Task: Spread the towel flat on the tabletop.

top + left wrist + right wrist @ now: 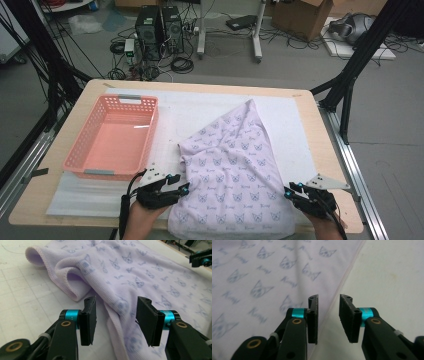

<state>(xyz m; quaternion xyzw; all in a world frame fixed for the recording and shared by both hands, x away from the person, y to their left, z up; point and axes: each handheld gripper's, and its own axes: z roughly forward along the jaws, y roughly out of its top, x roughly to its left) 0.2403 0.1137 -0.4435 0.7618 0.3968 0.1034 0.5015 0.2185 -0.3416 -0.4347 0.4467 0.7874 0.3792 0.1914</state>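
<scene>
Hand-held gripper (116, 320) astride cloth (140, 277) edge

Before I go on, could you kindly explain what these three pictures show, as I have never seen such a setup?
A person sits at a table and holds a two-jaw tool in each hand. One picture looks down from above; the other two come from cameras riding on the tools. The left tool and the right tool sit at opposite edges of a lilac cloth with a cat print, spread on a white mat. A pink basket stands to the left. Both tools are open: the cloth's edge runs between each one's jaws, but nothing is gripped.
</scene>
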